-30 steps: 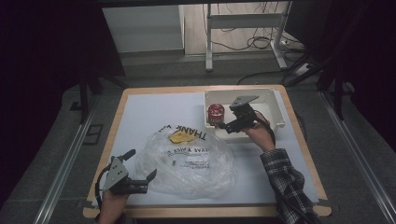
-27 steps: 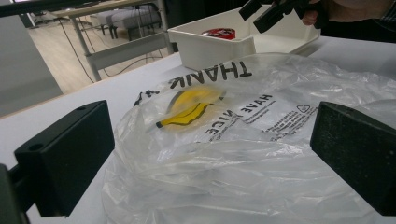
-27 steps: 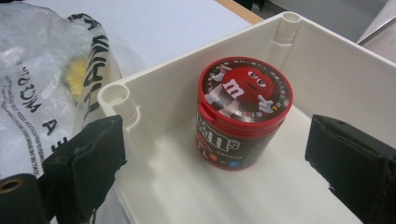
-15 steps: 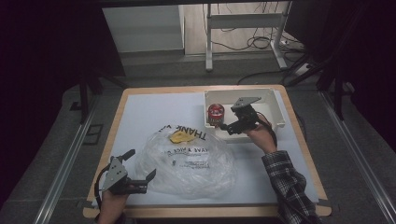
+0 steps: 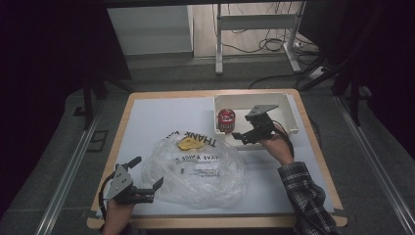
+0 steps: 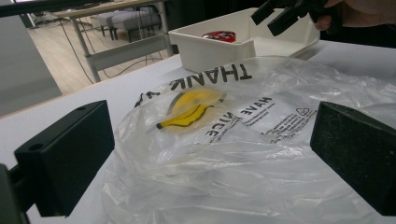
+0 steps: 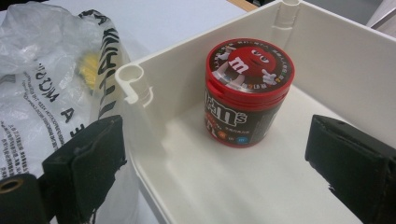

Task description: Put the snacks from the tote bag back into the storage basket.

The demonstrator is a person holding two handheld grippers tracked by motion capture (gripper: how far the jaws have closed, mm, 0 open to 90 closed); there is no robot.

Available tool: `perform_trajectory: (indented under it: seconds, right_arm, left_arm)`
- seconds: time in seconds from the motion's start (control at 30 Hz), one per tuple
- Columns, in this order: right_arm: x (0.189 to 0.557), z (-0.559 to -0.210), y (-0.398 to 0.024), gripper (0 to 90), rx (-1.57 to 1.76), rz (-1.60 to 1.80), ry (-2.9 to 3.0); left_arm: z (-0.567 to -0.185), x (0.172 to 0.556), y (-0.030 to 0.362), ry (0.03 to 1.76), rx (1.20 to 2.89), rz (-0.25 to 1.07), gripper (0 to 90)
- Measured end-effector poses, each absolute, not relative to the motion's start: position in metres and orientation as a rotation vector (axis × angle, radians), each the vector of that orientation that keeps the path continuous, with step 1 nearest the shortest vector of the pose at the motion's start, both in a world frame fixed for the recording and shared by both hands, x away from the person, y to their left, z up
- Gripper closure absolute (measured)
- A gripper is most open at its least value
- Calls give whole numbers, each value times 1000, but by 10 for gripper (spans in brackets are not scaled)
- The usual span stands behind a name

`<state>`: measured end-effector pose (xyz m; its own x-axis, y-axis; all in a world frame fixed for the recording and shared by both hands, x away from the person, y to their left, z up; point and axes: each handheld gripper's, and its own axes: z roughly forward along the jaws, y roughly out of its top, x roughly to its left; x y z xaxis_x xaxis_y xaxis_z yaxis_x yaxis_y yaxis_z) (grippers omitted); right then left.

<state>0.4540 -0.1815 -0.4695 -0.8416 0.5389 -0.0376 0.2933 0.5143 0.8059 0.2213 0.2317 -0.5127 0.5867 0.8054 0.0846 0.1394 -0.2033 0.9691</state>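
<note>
Reaching: right gripper [image 5: 243, 136] hangs over the near left corner of the white bin [image 5: 288, 113], which sits in the table's far right corner.
Right gripper, opening: jaws stand wide apart, nothing between the pads; released.
Right gripper, contact: in the right gripper view its left jaw is outside the bin's near wall, over the bag's edge, and its right jaw is over the bin floor; whether either jaw touches the wall cannot be told.
Candy jar [image 7: 247, 91]: upright on the bin floor, red lid on, near the bin's left wall; it stands ahead of the open jaws, apart from both.
Candy jar, high view: red jar [image 5: 226, 119] at the left end of the bin, just beside the right gripper's tips.
Left gripper [image 5: 147, 177]: at the table's near left corner, jaws spread wide; released.
Left gripper, contact: the clear plastic bag [image 6: 243, 154] bulges between its jaws in the left gripper view; the pads do not press on it.
Plastic bag, place: crumpled over the table's middle toward the near edge [image 5: 195, 169], printed black lettering and a yellow mark on top, its far edge against the bin's near left corner.
Table [image 5: 156, 112]: pale top with a wooden rim.
Person: a hand on each gripper, a plaid sleeve [image 5: 306, 196] on the right arm.
</note>
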Motion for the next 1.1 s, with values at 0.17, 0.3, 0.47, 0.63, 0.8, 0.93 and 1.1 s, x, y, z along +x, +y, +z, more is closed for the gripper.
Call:
perform_trajectory:
  seconds: [0.17, 0.3, 0.47, 0.63, 0.8, 0.93, 1.1]
  right_arm:
    - [449, -468, -180, 52, 699, 1266, 2475]
    - [444, -467, -179, 52, 697, 1297, 2472]
    - [437, -466, -180, 52, 695, 1309, 2467]
    - [432, -466, -182, 52, 710, 1321, 2455]
    - [427, -465, -183, 52, 712, 1317, 2445]
    - [422, -463, -184, 52, 706, 1321, 2437]
    - [414, -461, -183, 52, 693, 1324, 2435]
  left_arm:
    - [-513, 221, 232, 792, 1690, 739, 0]
    - [-513, 221, 232, 791, 1691, 739, 0]
    - [-512, 221, 232, 790, 1691, 741, 0]
    - [-512, 221, 232, 790, 1692, 742, 0]
    - [-512, 221, 232, 790, 1690, 740, 0]
    - [-512, 221, 232, 790, 1691, 741, 0]
    - [-512, 221, 232, 790, 1692, 742, 0]
